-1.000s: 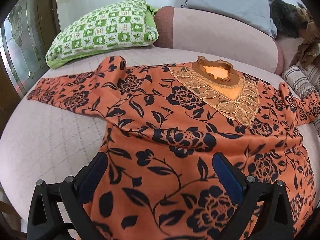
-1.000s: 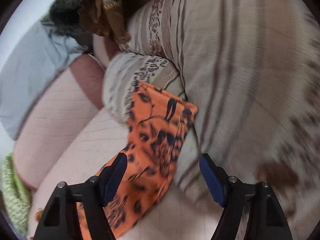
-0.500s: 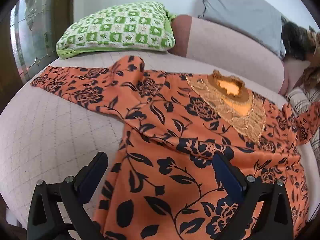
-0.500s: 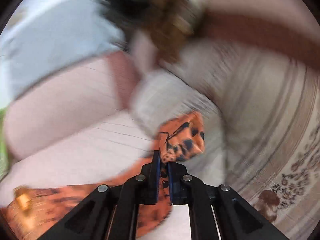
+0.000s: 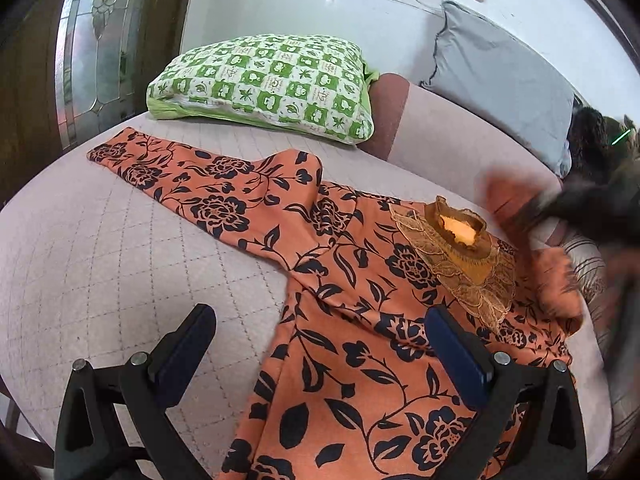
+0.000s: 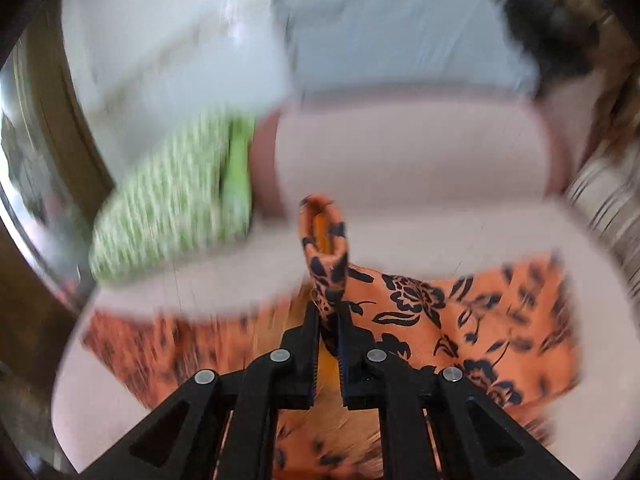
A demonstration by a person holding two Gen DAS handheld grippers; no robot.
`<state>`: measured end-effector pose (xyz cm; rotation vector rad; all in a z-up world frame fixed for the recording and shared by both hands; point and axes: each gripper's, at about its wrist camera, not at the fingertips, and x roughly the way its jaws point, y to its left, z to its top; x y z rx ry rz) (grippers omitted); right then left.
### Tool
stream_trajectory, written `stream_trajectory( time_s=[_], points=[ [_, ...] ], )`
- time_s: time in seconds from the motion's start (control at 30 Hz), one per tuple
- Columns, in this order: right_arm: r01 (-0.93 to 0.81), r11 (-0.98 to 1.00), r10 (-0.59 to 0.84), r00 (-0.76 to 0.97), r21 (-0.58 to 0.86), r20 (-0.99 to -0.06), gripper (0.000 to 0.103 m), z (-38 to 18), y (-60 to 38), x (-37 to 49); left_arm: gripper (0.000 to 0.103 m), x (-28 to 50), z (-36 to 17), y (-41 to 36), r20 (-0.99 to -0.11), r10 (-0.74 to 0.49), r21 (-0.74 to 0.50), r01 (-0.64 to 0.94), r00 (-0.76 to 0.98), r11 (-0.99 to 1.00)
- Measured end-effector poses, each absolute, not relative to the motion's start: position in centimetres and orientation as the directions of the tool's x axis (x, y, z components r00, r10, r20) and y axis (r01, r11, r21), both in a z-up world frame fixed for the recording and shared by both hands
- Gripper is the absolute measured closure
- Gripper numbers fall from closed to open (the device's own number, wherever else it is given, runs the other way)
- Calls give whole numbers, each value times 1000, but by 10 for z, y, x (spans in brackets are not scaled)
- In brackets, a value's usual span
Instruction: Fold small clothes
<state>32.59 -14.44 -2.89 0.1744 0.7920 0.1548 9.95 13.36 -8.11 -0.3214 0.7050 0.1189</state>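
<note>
An orange top with black flowers (image 5: 360, 320) lies spread on a pale quilted bed, its gold lace collar (image 5: 460, 248) toward the right. Its one sleeve (image 5: 192, 176) stretches flat to the far left. My left gripper (image 5: 320, 344) hovers open over the top's left side seam, nothing between its blue pads. In the right wrist view my right gripper (image 6: 329, 320) is shut on the cuff of the other sleeve (image 6: 324, 248), lifted above the top's body (image 6: 460, 320). In the left wrist view that gripper is a dark blur (image 5: 592, 216) at the right edge, with the lifted sleeve (image 5: 556, 284) blurred beneath it.
A green and white checked pillow (image 5: 264, 80) lies at the bed's head, beside a pink bolster (image 5: 440, 140) and a grey cushion (image 5: 500, 80). Striped bedding (image 5: 588, 256) sits at the right edge. A dark wooden door with patterned glass (image 5: 92, 48) stands at left.
My right gripper closed on the sleeve cuff beside the striped bedding and swept it fast toward the top's middle. My left gripper drifted left over the side seam, still open.
</note>
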Motion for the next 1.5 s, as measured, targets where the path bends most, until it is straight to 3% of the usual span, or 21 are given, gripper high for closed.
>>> stream_trajectory(
  time_s=[0.13,0.2,0.27,0.3,0.5,0.73,0.83,0.93,0.97,1.0,1.1,1.2,1.23,1.33,1.4,1.5],
  points=[
    [-128,966,258,415,224,-872,91,-144,-96,346,0,100,-82,132,-656,5,-234,-210,755,949],
    [-164,959,282,435,233,-855,80,-150,-95,331,0,101,-83,132,-656,-5,-244,-207,755,947],
    [-209,946,319,445,249,-837,4,-139,-103,318,0,102,-84,131,-655,-11,-251,-204,755,946],
    [-220,935,351,460,278,-816,0,-131,-114,310,0,103,-84,129,-656,-20,-255,-196,754,947],
    [-196,912,402,594,360,-697,0,-87,-198,263,0,132,-73,110,-660,-147,-336,-114,737,935],
    [-123,898,377,710,422,-595,0,-68,-293,210,2,221,-85,52,-734,-309,-412,-36,605,910],
    [-87,894,349,749,440,-562,1,-73,-325,194,31,250,-113,29,-781,-373,-450,-37,500,892],
    [-53,899,314,769,434,-557,5,-83,-343,185,64,266,-140,24,-843,-333,-417,-124,423,900],
    [-40,895,311,772,445,-555,5,-87,-349,184,86,267,-141,25,-847,-311,-401,-134,432,906],
    [-31,886,314,773,462,-551,5,-89,-355,183,92,269,-140,23,-840,-322,-408,-117,437,905],
    [-17,868,319,785,496,-532,5,-91,-368,182,93,262,-112,15,-808,-273,-362,-73,522,929],
    [7,859,309,790,512,-530,5,-96,-375,180,93,228,-47,6,-664,-122,-193,-12,737,981],
    [14,859,304,790,511,-533,5,-96,-377,180,93,223,-43,7,-652,-110,-174,-7,750,985],
    [31,855,302,782,517,-546,5,-99,-378,183,92,231,-74,16,-717,-72,-139,-41,693,989],
    [27,846,325,765,532,-555,5,-100,-375,187,92,250,-116,29,-814,-62,-155,-114,577,981],
    [-11,840,367,749,543,-552,5,-94,-367,196,88,250,-138,44,-831,-101,-203,-129,548,971]
  ],
)
